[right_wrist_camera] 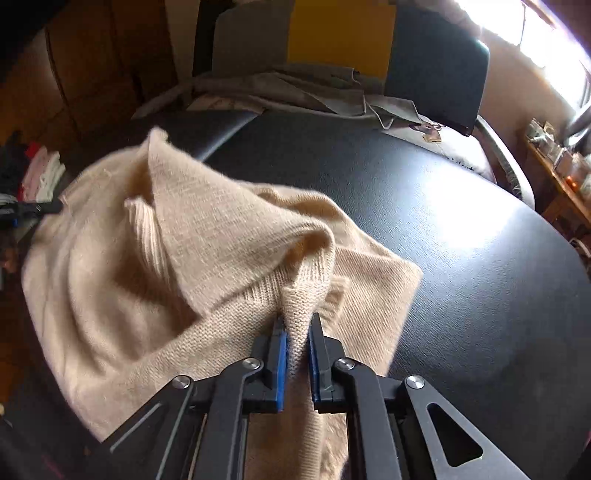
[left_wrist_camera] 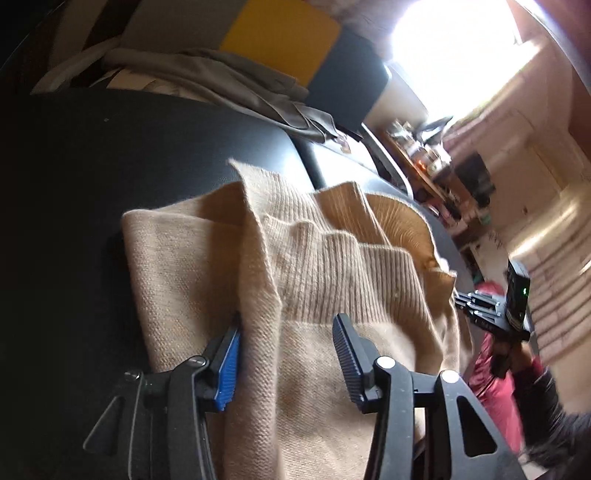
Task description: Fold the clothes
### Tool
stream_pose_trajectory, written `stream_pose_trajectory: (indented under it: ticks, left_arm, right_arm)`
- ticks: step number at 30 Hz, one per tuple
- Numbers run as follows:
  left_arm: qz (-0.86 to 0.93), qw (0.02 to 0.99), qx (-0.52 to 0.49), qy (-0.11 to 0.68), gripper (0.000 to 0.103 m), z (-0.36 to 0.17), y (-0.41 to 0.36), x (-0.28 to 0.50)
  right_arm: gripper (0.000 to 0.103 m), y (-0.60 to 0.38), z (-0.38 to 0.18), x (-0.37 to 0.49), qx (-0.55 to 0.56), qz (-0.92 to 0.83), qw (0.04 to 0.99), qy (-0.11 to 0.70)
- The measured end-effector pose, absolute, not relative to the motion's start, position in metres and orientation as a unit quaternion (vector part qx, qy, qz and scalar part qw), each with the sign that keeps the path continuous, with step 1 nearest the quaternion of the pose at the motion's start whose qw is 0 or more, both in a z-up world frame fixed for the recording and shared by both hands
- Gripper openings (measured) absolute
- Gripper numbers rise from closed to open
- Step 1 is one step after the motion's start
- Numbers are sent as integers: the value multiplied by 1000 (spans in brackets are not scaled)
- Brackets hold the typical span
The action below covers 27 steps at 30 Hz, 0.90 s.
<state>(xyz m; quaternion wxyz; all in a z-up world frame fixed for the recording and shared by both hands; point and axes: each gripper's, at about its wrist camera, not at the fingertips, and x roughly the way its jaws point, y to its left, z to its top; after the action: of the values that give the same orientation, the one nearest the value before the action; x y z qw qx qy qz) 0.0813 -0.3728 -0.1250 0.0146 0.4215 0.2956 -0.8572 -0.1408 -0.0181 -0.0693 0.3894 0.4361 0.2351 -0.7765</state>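
Note:
A beige knit sweater (left_wrist_camera: pixel 295 280) lies bunched on a black table (left_wrist_camera: pixel 110 155), with its ribbed hem folded in pleats. My left gripper (left_wrist_camera: pixel 286 332) is open, its blue-padded fingers apart over the sweater's fabric, one finger at a fold's edge. In the right wrist view the sweater (right_wrist_camera: pixel 166 258) is lifted and draped. My right gripper (right_wrist_camera: pixel 297 325) is shut on a pinched fold of the sweater. The right gripper also shows in the left wrist view (left_wrist_camera: pixel 491 314), at the sweater's far edge. The left gripper's tip shows in the right wrist view (right_wrist_camera: pixel 37 208) at the left.
A grey garment (right_wrist_camera: pixel 295 88) lies crumpled at the table's (right_wrist_camera: pixel 443 229) far side, in front of a black chair (right_wrist_camera: pixel 436 66) and a yellow panel (right_wrist_camera: pixel 340 33). A cluttered wooden shelf (right_wrist_camera: pixel 561 166) stands at the right. Folded clothes (right_wrist_camera: pixel 40 173) sit at the left.

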Motion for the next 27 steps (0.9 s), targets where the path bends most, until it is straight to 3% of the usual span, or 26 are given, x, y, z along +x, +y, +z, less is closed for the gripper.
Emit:
stream_pose_trajectory:
  ticks: [6,7,9,13,16,21,23,24,26,27]
  left_arm:
    - [-869,48,429,243,47,-130,-366,80]
    - [-870,51,435,226,38,-130,-362,77]
    - [-871,57,439,213,4,-125,-359,72]
    - [-879,74,391,262,3,-98,-377,97]
    - [-862,97,391,308,3,-110,-396,110]
    - [-835,129,424,326,9,-149,-403,117]
    - [-838,149,416,321,26,-141,-403,120]
    - [-838,164,413,316,26,-136,-403,122]
    - [-840,193,405,305,26,-125,-402,126]
    - [-849,195,388,301,26,-117,-401,132]
  right_arm:
    - [14,-21,-79,-142,455,-772,384,223]
    - [14,-22,-78,-142,454,-771,383,229]
    - [14,-25,-77,-140,452,-769,381,244]
    - [8,-16,-50,-132,427,-792,368,233]
    - [8,16,-34,-138,433,-816,353,150]
    - [7,49,-81,-155,498,-800,326,71]
    - [11,62,-81,-155,497,-802,332,27]
    - [13,67,-79,-154,494,-804,330,19]
    - [36,63,-68,-146,469,-820,324,57]
    - [37,58,-60,-140,448,-828,324,87]
